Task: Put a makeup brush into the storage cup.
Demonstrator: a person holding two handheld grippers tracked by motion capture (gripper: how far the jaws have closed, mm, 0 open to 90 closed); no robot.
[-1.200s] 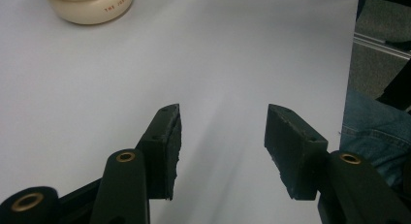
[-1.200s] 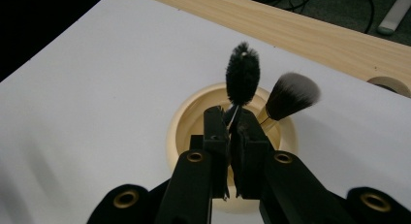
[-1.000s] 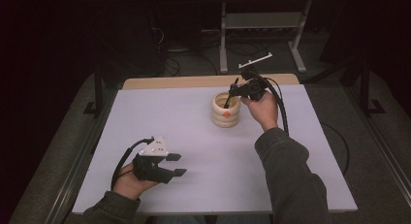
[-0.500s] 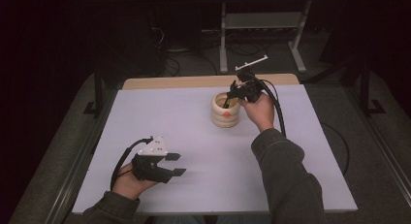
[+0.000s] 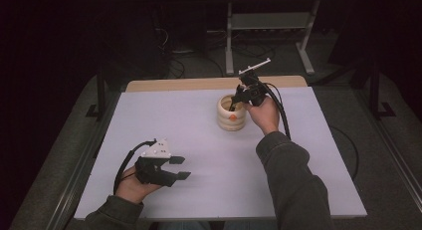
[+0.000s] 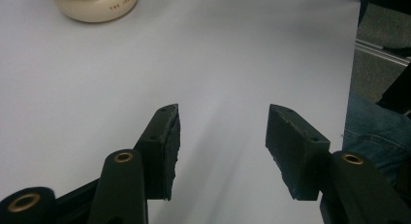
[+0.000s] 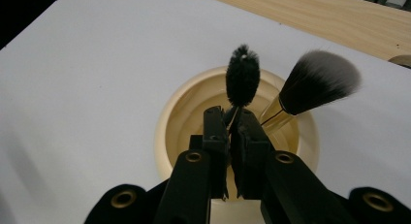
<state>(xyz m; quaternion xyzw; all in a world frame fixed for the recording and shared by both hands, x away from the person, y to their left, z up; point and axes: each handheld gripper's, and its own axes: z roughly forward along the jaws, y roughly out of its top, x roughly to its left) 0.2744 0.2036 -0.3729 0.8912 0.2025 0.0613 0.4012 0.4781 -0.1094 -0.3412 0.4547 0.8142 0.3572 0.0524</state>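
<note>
Since a moment ago my right gripper (image 7: 231, 124) has tipped up over the cream pot (image 5: 231, 113), its marker plate now pointing away from me, while my left gripper (image 6: 220, 151) has stayed parked near the front left of the table (image 5: 199, 140), jaws spread wide on nothing. My right jaws are pinched nearly closed on the thin stem of a small black bottle-type brush (image 7: 242, 81), whose fuzzy, bristly head stands just above the pot's mouth. Beside it a fat powder brush (image 7: 317, 81), with soft dark hair paling at the tips and a shiny gold ferrule, leans on the rim. The risk I see is the grip: that stem looks wiry and slick, so it could swivel or slip between my pads if I tilt further. I could also knock the leaning powder brush, or catch the rim and tip the pot, which looks smooth, ribbed and probably light on the matte white tabletop.
</note>
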